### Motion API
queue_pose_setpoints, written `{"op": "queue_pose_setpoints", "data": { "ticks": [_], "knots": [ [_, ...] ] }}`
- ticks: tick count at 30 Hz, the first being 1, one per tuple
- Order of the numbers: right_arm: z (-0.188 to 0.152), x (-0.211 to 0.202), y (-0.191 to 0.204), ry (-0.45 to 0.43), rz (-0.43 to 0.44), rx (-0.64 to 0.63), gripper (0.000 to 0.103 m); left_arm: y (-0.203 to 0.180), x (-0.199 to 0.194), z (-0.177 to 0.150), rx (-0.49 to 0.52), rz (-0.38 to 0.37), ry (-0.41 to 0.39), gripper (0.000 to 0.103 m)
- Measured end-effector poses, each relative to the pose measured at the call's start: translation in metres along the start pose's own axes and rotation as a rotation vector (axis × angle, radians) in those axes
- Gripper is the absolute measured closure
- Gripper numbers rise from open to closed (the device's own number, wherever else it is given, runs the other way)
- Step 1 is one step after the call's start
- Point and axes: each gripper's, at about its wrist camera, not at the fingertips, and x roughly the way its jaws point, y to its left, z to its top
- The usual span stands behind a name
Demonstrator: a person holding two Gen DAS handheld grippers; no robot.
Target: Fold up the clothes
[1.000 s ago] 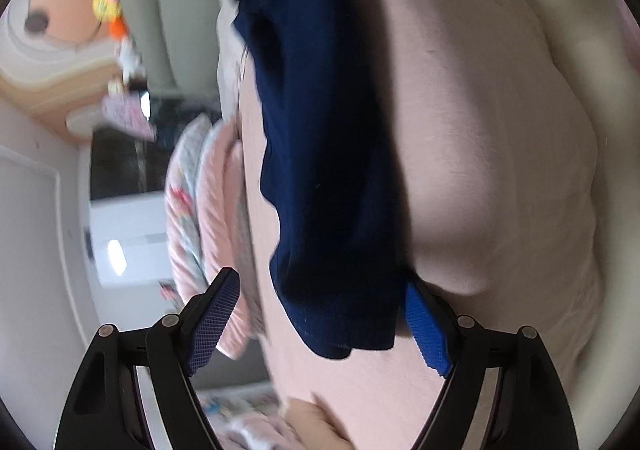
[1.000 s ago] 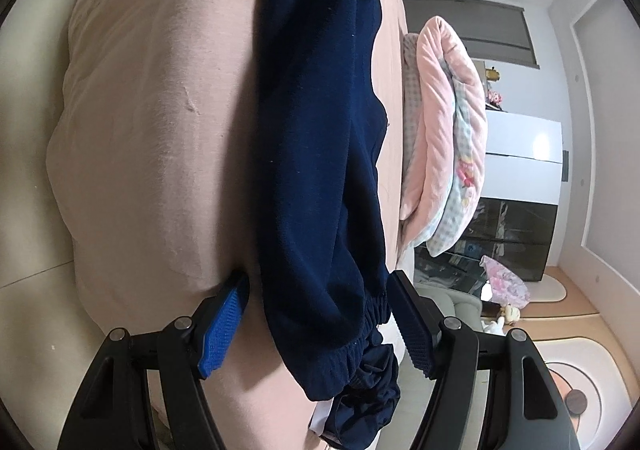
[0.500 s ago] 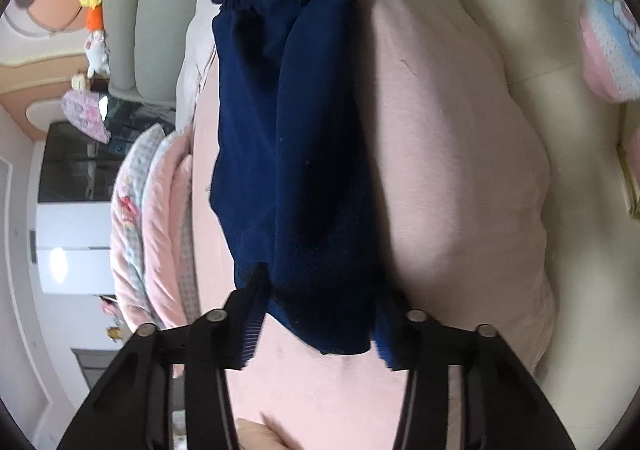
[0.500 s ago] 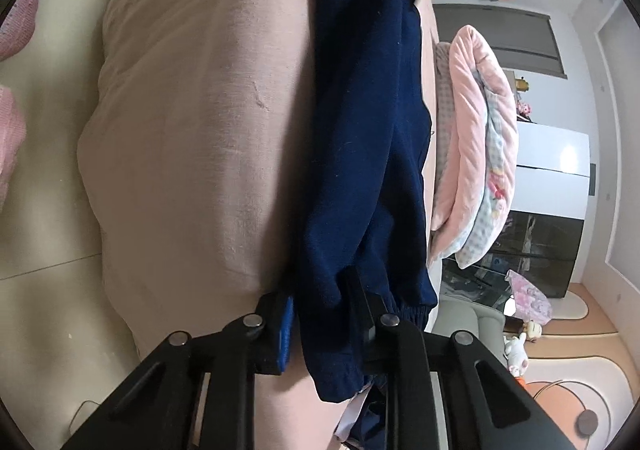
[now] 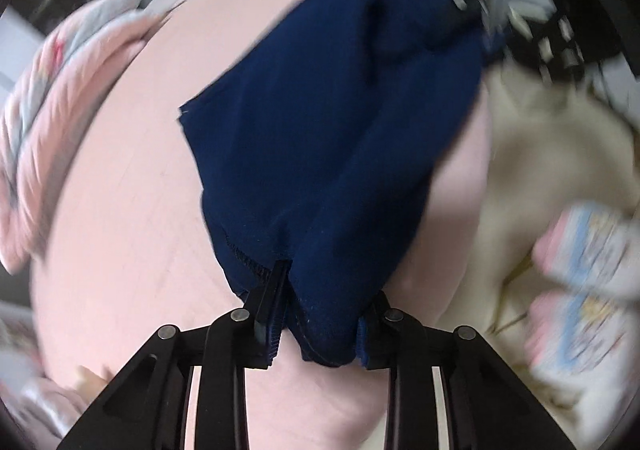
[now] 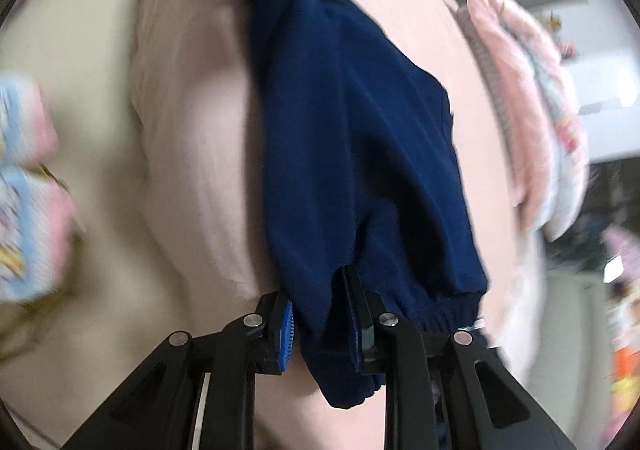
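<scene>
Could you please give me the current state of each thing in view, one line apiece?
Navy garment: bunched lengthwise, gripped at both ends, stretched over the bed.
Left gripper: jaws closing, navy fabric pinched between them.
Right gripper: clamped on the garment's elastic-cuffed end.
Pink bedsheet: spread flat under the garment.
Pink quilt: folded, lying along the bed's edge.

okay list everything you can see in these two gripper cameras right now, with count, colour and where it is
navy garment: one, dark blue, stretched over the pink bedding, an end in each gripper
pink bedding: one, pale pink, under the garment
quilt: one, pink with pale pattern, bunched at the bedding's far edge
floor: cream, beside the bedding
left gripper: one, black with blue pads, closing, pinching the garment's hem
right gripper: one, black with blue pads, shut on the garment's elastic end
</scene>
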Motion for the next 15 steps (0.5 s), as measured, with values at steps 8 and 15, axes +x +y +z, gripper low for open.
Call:
{"op": "queue_pose_setpoints", "data": {
  "ticks": [8,15],
  "knots": [
    [0.0,-0.01,-0.03,-0.038,0.113,0.15,0.085,0.019,-0.012,0.012,-0.118,-0.038,-0.046,0.079],
    [-0.003,-0.016,-0.043,-0.062,0.15,0.234,0.085,0.039,-0.02,0.018,-0.226,-0.06,-0.098,0.079]
  ]
}}
